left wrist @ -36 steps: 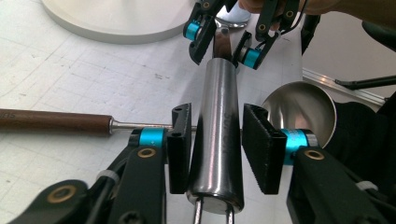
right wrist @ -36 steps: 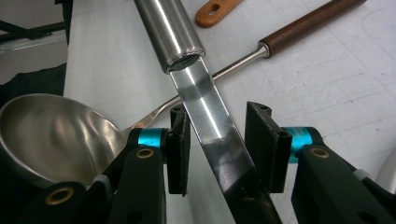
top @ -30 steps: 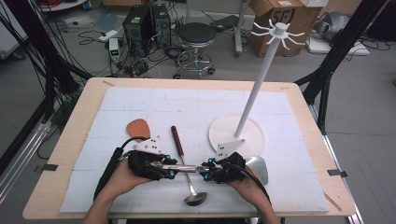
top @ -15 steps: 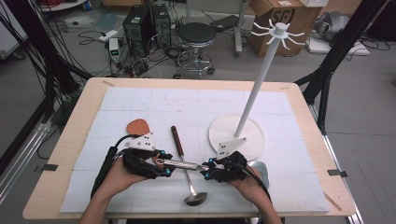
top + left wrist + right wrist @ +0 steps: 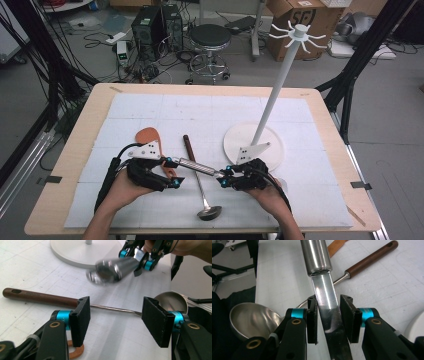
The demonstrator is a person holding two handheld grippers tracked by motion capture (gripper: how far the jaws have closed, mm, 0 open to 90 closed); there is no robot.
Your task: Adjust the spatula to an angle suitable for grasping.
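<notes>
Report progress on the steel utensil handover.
Done: the right gripper, jaws just closing, clamps the flat blade of the steel utensil with a round handle. In hand: the left gripper, jaws just opening, stands clear of that handle. Left: probably hanging it on the white hook stand.

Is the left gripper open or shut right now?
Open: the left gripper has just been opening, nothing between its pads; the steel utensil hangs beyond them.

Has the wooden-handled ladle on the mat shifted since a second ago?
No. The ladle lies as before, its handle end at the same gap left of the white stand base.
</notes>
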